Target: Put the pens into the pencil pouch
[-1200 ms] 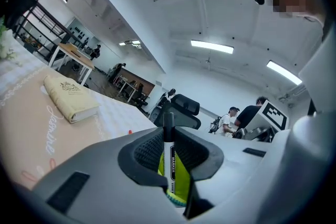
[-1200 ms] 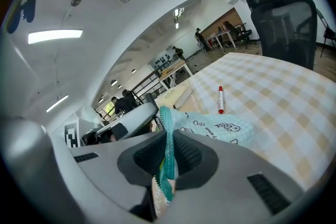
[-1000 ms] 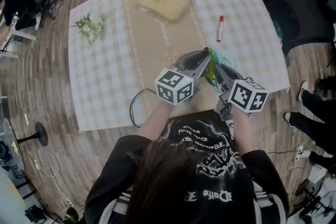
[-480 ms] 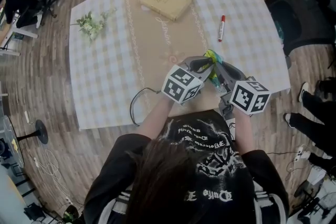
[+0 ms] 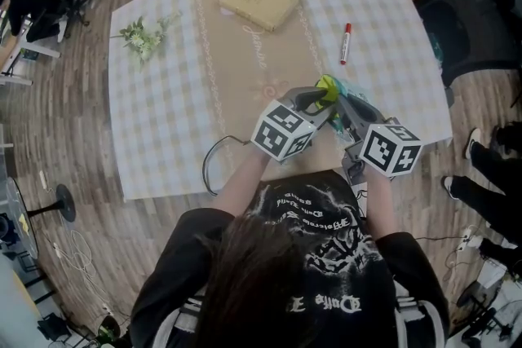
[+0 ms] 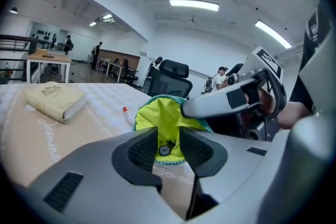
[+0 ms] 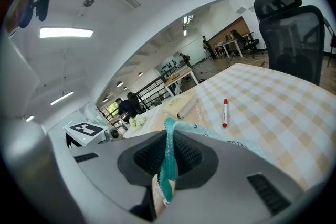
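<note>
I judge I'm holding the pencil pouch (image 5: 328, 87) open for loading; my right claw (image 7: 168, 157) pinches its teal edge; my left claw (image 6: 169, 147) has just been opening, pads apart with the yellow lining slack between them; the red pen (image 5: 345, 42) lies on the worktop (image 5: 163, 118) at twelve o'clock from both claws, well apart; next my left claw must reach out and grip it.

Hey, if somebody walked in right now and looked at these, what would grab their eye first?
The lime-lined pouch at the near edge of the checked cloth: the right hand-held gripper pinches its teal rim, and the left hand-held gripper, jaws just opening, has the lining between them. Next, the red pen lying alone on that cloth, beyond the pouch to the right.
</note>
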Demonstrator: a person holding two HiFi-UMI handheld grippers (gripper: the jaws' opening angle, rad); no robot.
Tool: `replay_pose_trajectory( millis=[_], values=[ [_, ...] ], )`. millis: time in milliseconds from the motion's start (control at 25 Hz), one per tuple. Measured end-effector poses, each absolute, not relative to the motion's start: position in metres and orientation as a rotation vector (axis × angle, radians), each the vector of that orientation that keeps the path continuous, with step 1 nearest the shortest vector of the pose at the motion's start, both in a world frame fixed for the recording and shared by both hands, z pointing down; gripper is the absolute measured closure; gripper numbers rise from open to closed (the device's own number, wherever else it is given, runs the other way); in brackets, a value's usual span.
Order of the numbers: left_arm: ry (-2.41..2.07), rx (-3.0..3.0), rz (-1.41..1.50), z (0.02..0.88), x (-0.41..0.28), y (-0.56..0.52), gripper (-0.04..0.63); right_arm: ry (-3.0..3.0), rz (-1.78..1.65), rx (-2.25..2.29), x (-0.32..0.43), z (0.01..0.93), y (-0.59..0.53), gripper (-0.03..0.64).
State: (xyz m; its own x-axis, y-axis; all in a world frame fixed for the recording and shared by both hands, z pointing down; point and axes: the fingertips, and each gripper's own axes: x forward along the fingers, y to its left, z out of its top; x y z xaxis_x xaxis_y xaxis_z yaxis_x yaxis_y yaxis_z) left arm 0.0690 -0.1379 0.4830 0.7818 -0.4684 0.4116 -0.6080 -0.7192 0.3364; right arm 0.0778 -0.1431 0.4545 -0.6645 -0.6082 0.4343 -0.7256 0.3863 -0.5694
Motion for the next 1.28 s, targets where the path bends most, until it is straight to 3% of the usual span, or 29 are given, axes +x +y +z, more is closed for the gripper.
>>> replay_pose_trajectory(
  millis=[240, 680, 1280],
  values=[
    [-0.772, 2.538, 0.33, 0.467, 0.067, -0.135, 0.387, -2.477, 1.143, 1.23, 0.085, 0.455, -0.145, 0.577],
    [-0.81, 2.507, 0.022, 0.418, 0.042, -0.155, 0.377, -2.419, 1.064, 1.388, 0.123, 0.452, -0.157, 0.577],
    [-1.153, 2.299, 0.35, 0.496, 0.053, -0.212, 0.373, -2.273, 0.913, 1.62, 0.209, 0.444, -0.179, 0.577]
  ],
)
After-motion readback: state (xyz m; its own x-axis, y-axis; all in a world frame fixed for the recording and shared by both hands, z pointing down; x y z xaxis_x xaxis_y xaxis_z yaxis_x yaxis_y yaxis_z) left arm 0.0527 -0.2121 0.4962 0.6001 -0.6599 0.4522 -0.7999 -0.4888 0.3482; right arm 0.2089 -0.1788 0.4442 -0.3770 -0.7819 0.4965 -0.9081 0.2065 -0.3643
